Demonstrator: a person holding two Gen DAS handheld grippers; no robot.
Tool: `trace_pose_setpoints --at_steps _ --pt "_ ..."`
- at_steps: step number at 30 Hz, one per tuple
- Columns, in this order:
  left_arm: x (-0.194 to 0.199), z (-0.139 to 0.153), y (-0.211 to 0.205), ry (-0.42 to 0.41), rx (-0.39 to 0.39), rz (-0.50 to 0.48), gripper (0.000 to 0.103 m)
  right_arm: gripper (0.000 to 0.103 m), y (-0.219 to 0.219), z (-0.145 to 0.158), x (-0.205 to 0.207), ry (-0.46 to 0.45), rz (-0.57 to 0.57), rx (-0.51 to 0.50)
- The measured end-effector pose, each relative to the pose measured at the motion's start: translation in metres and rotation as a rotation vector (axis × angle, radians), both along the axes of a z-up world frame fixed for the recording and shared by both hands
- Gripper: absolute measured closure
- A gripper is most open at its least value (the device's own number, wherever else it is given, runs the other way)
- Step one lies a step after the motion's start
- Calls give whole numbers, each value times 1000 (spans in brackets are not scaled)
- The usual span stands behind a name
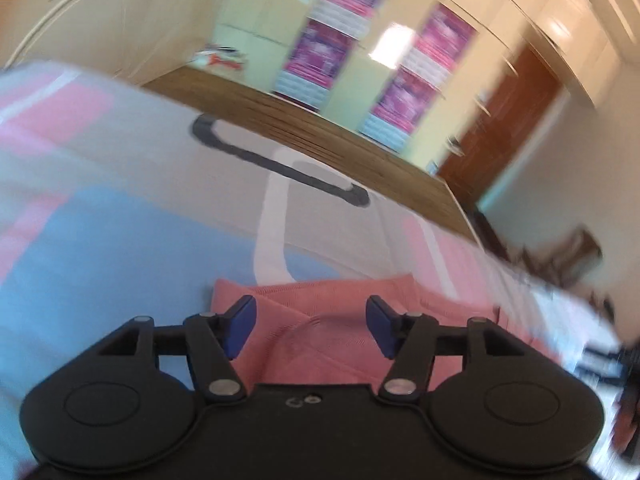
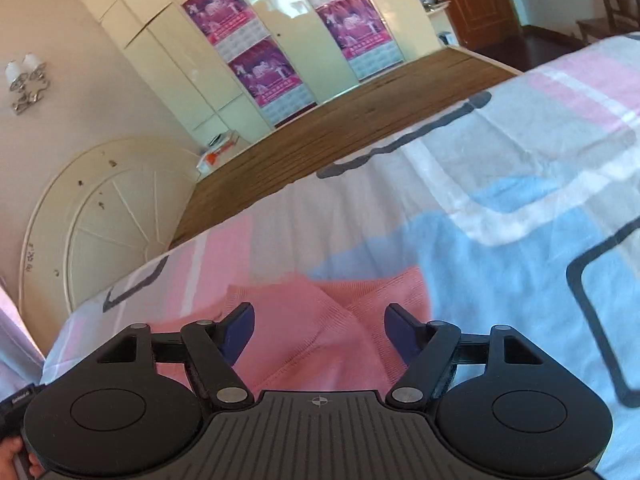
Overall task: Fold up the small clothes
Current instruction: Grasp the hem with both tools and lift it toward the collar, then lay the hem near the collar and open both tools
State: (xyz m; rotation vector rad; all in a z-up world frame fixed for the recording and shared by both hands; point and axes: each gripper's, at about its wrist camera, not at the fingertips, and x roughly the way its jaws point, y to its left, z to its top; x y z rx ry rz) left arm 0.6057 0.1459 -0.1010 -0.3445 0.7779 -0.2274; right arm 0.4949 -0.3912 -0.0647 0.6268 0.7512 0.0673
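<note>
A small pink ribbed garment (image 1: 328,320) lies folded on a bed sheet (image 1: 120,240) patterned in blue, pink, grey and white. My left gripper (image 1: 310,326) is open and hovers just above the garment, its blue pads (image 1: 240,326) empty. The same pink garment (image 2: 316,320) shows in the right wrist view, with a fold line running across it. My right gripper (image 2: 320,330) is open above it, its pads (image 2: 402,332) empty. The left view is blurred by motion.
The patterned sheet (image 2: 500,220) covers the bed around the garment. Beyond it is a bare wooden bed base (image 2: 340,132), a cream headboard (image 2: 112,216), and wardrobes with purple posters (image 2: 264,68). A brown door (image 2: 476,4) stands at the far right.
</note>
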Motion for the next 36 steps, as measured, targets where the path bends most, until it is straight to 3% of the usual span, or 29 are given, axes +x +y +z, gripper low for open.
trace_pose_setpoints --at_steps 4,9,10,11,12,13,14,16,18,28,31,33,35,36 --pt "10 -2 -20 -14 154 -150 46 48 8 -6 4 5 92 -107" --pt "26 -22 -46 46 284 -244 56 53 39 -24 29 76 191 -280" --pt "26 -24 -48 40 282 -249 69 71 46 -29 32 96 207 -327" --pt "24 -23 -50 31 262 -259 93 89 50 -32 33 97 228 -342" --pt "21 -19 -50 0 250 -247 94 98 53 -32 32 88 240 -348" --pt "11 -10 -47 -84 238 -198 96 98 54 -29 28 70 245 -365" --pt "3 -2 -40 -147 191 -151 96 98 53 -20 18 -11 205 -393" --pt "0 -2 -30 -158 165 -70 96 98 36 -6 0 -145 90 -325" --pt "9 -12 -30 -109 156 -54 96 98 32 -14 4 -98 81 -341" --pt "22 -26 -35 -45 236 -76 95 98 41 -46 24 35 108 -402" --pt "22 -33 -38 -37 273 -82 84 98 39 -49 29 52 99 -399" --pt "19 -26 -38 -56 316 -28 58 89 39 -45 31 71 91 -395" --pt "4 -11 -48 -129 381 0 53 63 50 -32 29 62 80 -458" --pt "-4 -3 -58 -156 355 -46 53 61 60 -25 25 20 96 -477"
